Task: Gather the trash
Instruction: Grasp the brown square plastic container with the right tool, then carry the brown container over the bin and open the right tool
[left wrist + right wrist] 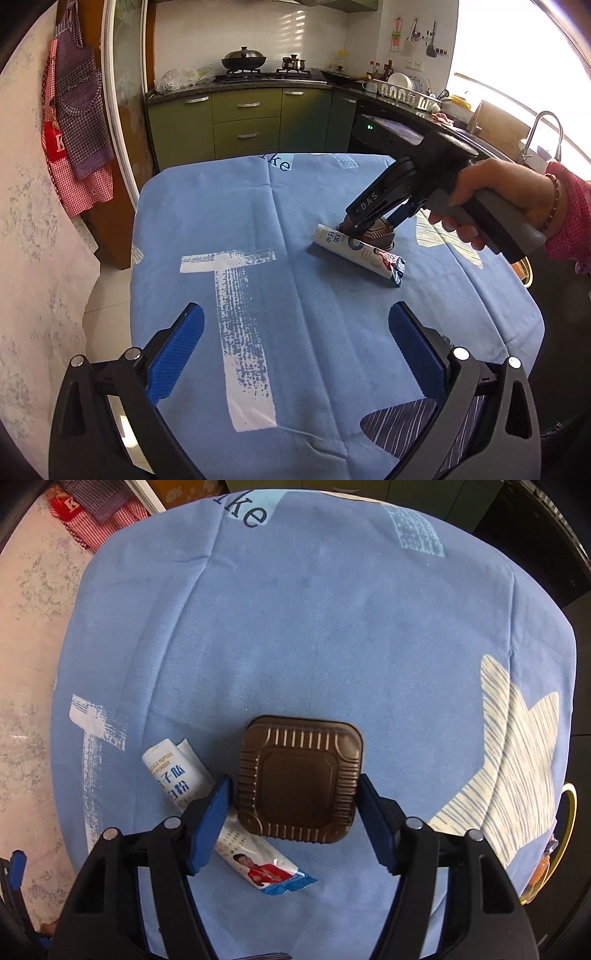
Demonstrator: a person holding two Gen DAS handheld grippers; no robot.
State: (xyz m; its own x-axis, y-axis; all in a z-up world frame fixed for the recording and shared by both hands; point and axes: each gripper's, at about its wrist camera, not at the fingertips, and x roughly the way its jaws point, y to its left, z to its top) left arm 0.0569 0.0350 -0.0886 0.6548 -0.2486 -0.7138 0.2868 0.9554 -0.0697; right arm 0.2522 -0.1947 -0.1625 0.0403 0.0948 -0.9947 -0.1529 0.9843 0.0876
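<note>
Trash lies on the blue cloth (332, 627): a brown ribbed tray (300, 781), upside down, sits between the right gripper's (295, 812) jaws, which point straight down over it. The blue pads (212, 819) stand at the tray's two sides, touching or very nearly so; I cannot tell whether they press it. A white sachet (177, 775) lies just left of the tray, running under the left pad and out below it. The left gripper (295, 354) hangs over bare cloth with its jaws wide apart and nothing between them, the tray (380, 230) and sachet (354, 251) well ahead of it. A hand (495, 206) holds the right gripper's handle.
</note>
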